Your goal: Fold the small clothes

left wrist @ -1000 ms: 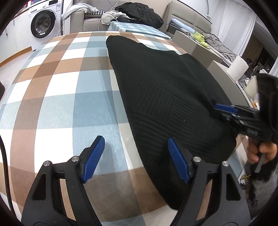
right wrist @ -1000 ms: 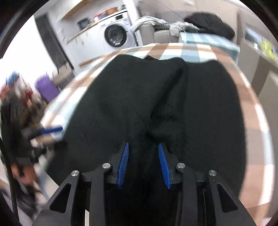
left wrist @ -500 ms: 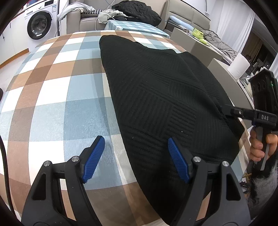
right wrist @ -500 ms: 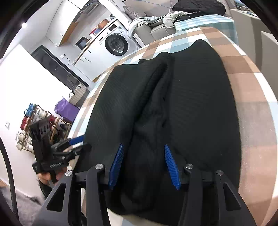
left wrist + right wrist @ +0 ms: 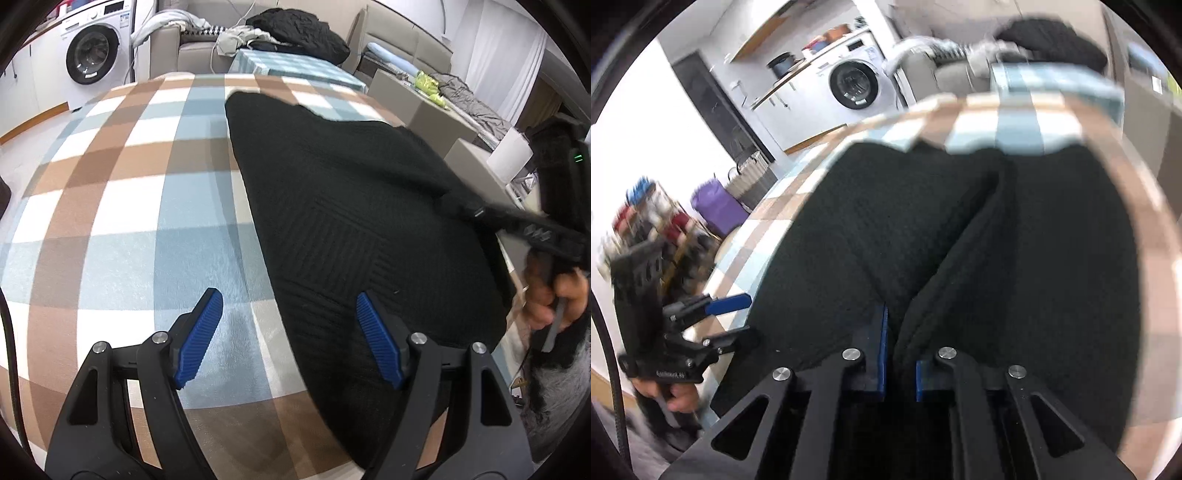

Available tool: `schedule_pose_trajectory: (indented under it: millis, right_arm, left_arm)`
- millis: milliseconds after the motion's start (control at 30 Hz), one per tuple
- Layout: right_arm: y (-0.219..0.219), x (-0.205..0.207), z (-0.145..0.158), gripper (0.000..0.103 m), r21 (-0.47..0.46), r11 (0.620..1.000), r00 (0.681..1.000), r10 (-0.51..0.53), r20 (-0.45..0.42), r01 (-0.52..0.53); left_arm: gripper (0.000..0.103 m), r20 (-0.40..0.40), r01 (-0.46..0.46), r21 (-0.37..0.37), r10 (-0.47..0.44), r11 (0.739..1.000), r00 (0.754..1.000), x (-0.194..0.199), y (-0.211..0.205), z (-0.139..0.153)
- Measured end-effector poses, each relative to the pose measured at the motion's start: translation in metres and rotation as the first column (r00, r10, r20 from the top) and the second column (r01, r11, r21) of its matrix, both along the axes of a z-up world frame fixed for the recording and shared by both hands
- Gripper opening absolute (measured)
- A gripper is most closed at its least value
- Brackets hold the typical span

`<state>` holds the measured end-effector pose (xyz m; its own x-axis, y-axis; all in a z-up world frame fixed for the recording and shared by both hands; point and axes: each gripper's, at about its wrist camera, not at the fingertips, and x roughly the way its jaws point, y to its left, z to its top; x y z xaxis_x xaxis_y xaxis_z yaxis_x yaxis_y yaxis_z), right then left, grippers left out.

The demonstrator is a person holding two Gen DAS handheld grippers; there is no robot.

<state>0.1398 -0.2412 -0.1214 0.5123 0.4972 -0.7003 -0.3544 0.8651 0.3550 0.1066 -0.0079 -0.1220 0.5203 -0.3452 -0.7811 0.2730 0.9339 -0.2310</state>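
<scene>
A black knit garment (image 5: 354, 229) lies on the checked tablecloth (image 5: 122, 206), spread over the right half. My left gripper (image 5: 288, 332) is open and empty, low over the garment's near left edge, one finger over cloth, one over the knit. My right gripper (image 5: 900, 354) is shut on a raised fold of the black garment (image 5: 960, 236) at its near edge. It also shows in the left wrist view (image 5: 476, 212) at the garment's right side. The left gripper shows in the right wrist view (image 5: 737, 317), open beside the garment's left edge.
A washing machine (image 5: 94, 55) stands beyond the table at the far left. A sofa with piled clothes (image 5: 295, 26) is behind the table. Grey boxes (image 5: 417, 96) and a white roll (image 5: 511, 155) stand off the right edge. A purple bag (image 5: 716, 206) and a rack sit on the floor.
My right gripper was open around the fold half a second ago and has closed on it, bunching the knit. My left gripper stays open with a small shift in view.
</scene>
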Motion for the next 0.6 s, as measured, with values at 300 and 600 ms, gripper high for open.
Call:
schedule_pose_trajectory:
  millis: [300,600]
  right_arm:
    - [-0.054,-0.011,0.007,0.013,-0.161,0.970,0.982,-0.188,-0.022,0.182]
    - [-0.081,-0.039,0.003,0.046,-0.097,0.956,0.960,-0.280,-0.019,0.277]
  left_arm:
    - [0.073,-0.031,0.039,-0.059,-0.040,0.998,0.999,0.009,-0.013,-0.004]
    - [0.073,-0.052,0.004,-0.075,-0.008,0.997,0.999,0.032,-0.030,-0.016]
